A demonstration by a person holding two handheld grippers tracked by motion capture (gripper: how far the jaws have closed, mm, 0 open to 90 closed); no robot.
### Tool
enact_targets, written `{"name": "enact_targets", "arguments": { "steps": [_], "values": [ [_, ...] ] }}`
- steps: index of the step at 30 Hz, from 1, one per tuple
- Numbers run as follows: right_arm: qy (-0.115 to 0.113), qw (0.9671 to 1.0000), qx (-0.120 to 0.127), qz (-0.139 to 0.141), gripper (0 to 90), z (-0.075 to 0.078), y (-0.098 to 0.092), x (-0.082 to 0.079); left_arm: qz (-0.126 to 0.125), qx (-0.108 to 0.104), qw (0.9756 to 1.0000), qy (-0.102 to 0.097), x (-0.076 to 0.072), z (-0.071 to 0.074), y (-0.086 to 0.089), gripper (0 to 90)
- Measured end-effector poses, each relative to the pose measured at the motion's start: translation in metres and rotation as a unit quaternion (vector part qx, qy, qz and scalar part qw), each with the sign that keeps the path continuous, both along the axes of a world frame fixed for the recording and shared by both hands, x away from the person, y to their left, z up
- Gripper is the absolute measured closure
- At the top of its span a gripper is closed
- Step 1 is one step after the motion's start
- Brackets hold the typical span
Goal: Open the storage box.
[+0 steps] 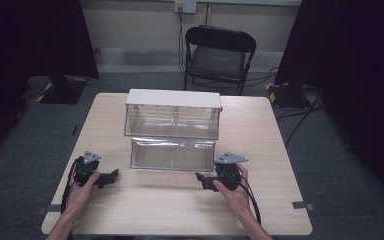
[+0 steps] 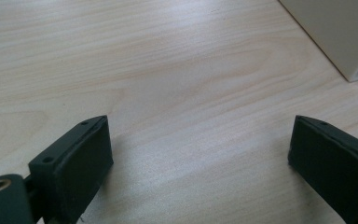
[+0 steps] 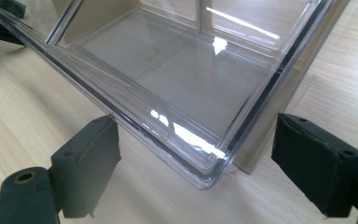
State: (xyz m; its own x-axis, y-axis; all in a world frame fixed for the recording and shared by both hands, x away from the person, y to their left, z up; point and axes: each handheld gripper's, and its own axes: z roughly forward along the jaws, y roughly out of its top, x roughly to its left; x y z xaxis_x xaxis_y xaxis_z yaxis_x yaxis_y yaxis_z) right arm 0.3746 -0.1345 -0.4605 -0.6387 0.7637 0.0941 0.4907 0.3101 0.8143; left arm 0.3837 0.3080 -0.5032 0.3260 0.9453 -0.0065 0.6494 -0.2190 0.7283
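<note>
The black padded fingers of the right gripper stand spread wide with nothing between them, and they sit just in front of the near right corner of the pulled-out clear plastic drawer, low to the pale wood-grain surface; from that placing I would judge the hand is lined up either to take hold of the drawer's front lip or to push it home. The left gripper has its own fingers just as wide apart and equally empty, resting over bare surface to the left of the drawer, with a corner of the beige side wall of the two-tier storage cabinet with the white top in its own view, so it looks parked out of the way, or ready to steady the cabinet. That cabinet stands at the middle of the surface, its upper drawer closed and its lower one drawn out toward the person, divided in two and apparently empty. Behind the cabinet, off the surface, stands a black folding chair.
</note>
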Motion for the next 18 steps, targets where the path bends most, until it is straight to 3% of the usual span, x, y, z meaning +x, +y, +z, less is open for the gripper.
{"name": "enact_targets", "arguments": {
  "steps": [18],
  "values": [
    [0.002,1.0,0.0,0.005,19.5,0.0021,0.0,-0.0027,0.0,0.001,1.0,0.0,0.0,0.0,0.0001,5.6]
  ]
}}
